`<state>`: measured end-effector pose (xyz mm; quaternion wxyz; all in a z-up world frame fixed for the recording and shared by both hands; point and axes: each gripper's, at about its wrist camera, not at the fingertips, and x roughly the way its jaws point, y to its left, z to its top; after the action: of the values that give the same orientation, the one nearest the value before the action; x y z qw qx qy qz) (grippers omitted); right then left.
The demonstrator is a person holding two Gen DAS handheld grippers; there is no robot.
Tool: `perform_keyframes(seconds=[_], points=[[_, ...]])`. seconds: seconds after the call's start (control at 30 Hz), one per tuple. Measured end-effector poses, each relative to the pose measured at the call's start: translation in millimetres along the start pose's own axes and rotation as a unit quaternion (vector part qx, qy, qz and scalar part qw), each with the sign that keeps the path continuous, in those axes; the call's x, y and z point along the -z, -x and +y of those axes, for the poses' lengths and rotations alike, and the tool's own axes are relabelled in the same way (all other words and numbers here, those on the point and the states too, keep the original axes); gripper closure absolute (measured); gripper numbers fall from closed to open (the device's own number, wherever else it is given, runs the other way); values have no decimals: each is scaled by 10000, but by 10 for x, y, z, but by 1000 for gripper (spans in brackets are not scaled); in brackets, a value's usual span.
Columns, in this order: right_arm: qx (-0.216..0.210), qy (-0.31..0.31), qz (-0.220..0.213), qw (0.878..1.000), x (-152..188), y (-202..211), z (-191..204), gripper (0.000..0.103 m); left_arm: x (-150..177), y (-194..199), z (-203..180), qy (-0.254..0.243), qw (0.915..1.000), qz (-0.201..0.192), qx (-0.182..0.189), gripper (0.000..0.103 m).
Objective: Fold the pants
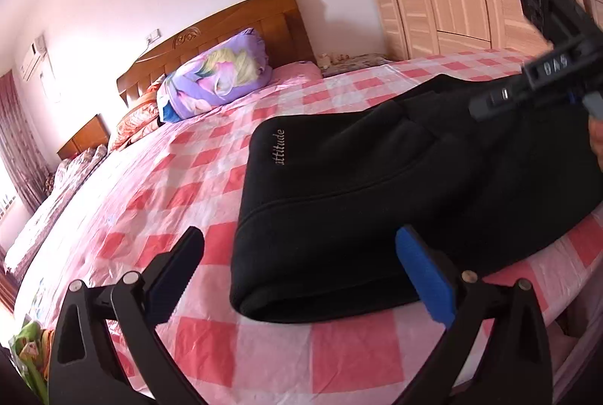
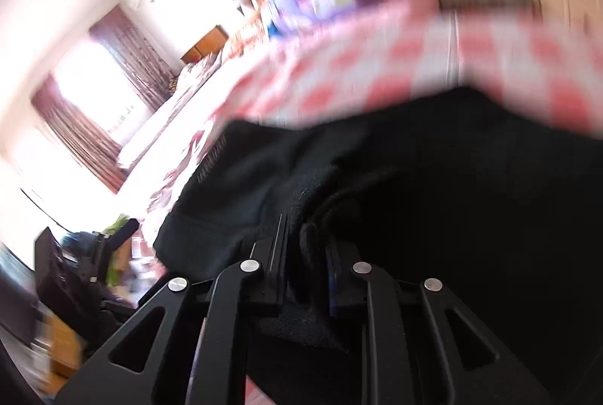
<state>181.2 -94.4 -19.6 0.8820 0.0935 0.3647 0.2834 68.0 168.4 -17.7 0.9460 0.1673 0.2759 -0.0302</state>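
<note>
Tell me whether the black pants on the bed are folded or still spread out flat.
Folded, at least once: the black pants lie in a compact doubled stack with a rounded fold edge at the near end on the checkered sheet.

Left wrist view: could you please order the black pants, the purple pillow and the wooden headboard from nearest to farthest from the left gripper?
1. Black pants, just ahead, right of centre.
2. Purple pillow, farther up the bed.
3. Wooden headboard, behind the pillow, against the wall.

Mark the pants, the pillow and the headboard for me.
pants (image 1: 377,201), left wrist view, middle of the black fabric.
pillow (image 1: 215,77), left wrist view, purple flowered side.
headboard (image 1: 241,24), left wrist view, wooden top panel.
</note>
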Motion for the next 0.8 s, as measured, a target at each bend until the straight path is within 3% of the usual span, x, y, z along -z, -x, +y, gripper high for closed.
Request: perform_keyframes(seconds=[0.07, 0.17, 0.2, 0.27, 0.33, 0.37, 0.43, 0.57, 0.67, 0.8], points=[[253, 176, -104, 9995, -57, 19, -20, 85, -40, -17, -52, -85, 10000, -33, -40, 1], [390, 43, 695, 9968, 41, -295, -270, 83, -64, -119, -159, -241, 9995, 55, -190, 1], [498, -84, 823, 9953, 106, -350, -347, 73, -54, -182, -198, -305, 9992, 132, -220, 1], [372, -274, 738, 9962, 176, -262, -435, 68, -16, -272, -256, -413, 9985, 257, -245, 1], [302, -261, 504, 9979, 246, -47, -443, 36, 19, -292, -265, -446, 9982, 284, -289, 1], [296, -242, 375, 9986, 265, 46, -448, 31, 26, -281, -252, -407, 9984, 284, -274, 1], [133, -156, 223, 9995, 294, 175, -373, 30, 33, -249, -201, -330, 9986, 261, -316, 1], [-161, -40, 557, 9983, 356, 40, -250, 33, 13, -221, -145, -256, 9987, 217, -382, 1], [-48, -291, 850, 9959, 329, -167, -239, 34, -6, -253, -169, -289, 9982, 267, -446, 1], [-219, -624, 747, 9950, 283, -228, -350, 40, -5, -265, -177, -340, 9981, 240, -444, 1]])
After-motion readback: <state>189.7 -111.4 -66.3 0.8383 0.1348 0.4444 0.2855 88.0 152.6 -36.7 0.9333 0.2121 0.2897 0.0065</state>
